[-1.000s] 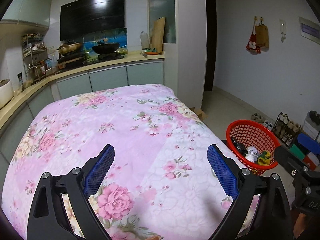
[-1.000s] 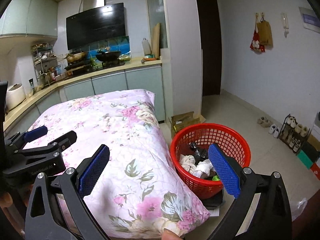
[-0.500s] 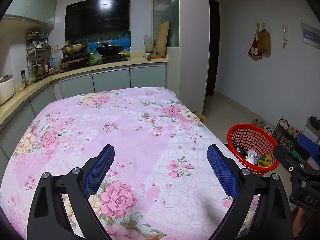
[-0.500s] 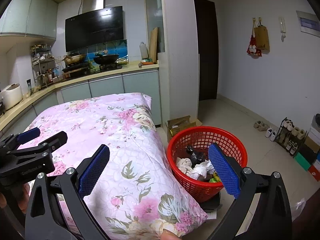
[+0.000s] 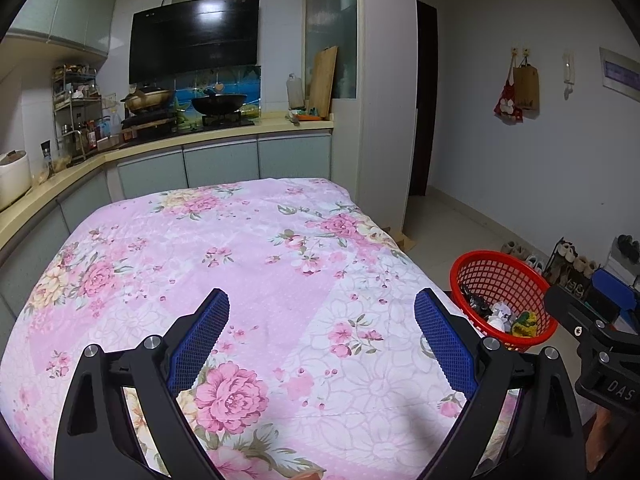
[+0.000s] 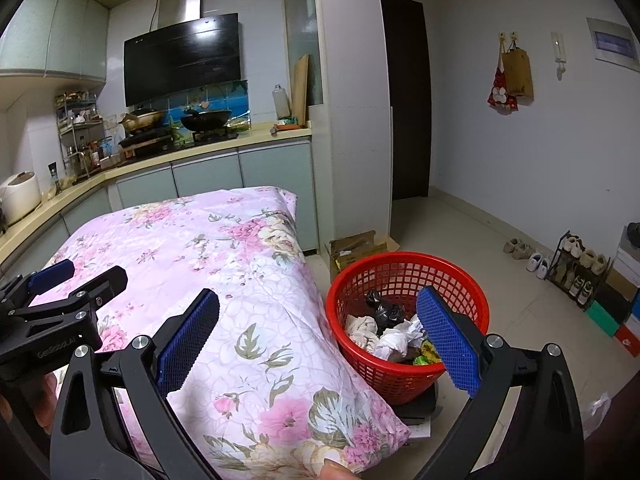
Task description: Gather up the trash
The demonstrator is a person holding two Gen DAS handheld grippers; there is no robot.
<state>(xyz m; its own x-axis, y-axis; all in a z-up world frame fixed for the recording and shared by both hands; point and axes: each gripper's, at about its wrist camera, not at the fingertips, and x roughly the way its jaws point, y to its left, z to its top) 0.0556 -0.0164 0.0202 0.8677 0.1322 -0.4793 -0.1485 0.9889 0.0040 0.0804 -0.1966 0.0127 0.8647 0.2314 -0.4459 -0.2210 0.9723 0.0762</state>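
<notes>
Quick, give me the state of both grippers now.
Left gripper: jaws open, holding nothing, above the floral quilt.
Right gripper: jaws open, holding nothing, near the red basket.

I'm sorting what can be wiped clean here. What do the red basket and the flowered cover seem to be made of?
The red basket looks like moulded plastic: uniform glossy red, with an open lattice wall and a smooth rim. The flowered cover looks like soft quilted fabric, probably cotton or a blend: matte printed roses, stitched lines and puffy folded edges.
</notes>
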